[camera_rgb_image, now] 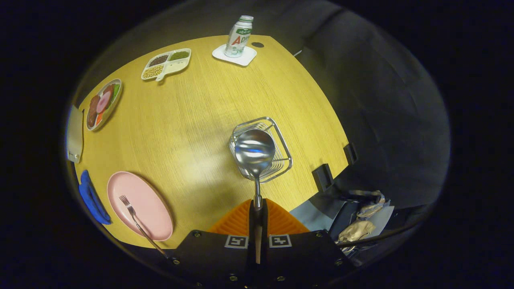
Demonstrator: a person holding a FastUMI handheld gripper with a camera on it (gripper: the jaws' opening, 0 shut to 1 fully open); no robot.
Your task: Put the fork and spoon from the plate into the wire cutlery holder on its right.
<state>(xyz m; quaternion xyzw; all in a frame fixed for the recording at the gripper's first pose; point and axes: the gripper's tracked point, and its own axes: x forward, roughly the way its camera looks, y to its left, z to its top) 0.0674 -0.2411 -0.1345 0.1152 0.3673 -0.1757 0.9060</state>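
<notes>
The tongs (257, 208) are closed on the spoon (254, 151), both orange ribbed fingers (237, 220) pressed against its thin handle so that barely a slit remains between them. The spoon is polished steel, its handle running straight ahead from the fingertips and its broad oval bowl facing the camera, mirror-bright with a bluish-white reflection across the middle. The bowl hangs over the wire cutlery holder (281, 152), which stands on the yellow wood-grain worktop (192, 120) just ahead of the fingers (a square basket of thin silver wire, open at the top, its far rim showing past the spoon's bowl). Whether the spoon touches the holder cannot be told from this angle.

The fork (134, 218) lies on the pink plate (150, 200), to the left of the tongs and well apart from the holder; it is slim and silver, tines pointing away, handle reaching over the near rim of the plate. A blue cloth (91, 198) sits just beside the plate's left edge.

Farther back on the worktop are an oval dish of sliced food (102, 103), a divided white tray of beans (166, 63), and a small bottle (239, 36) upright on a white square coaster (245, 59).
</notes>
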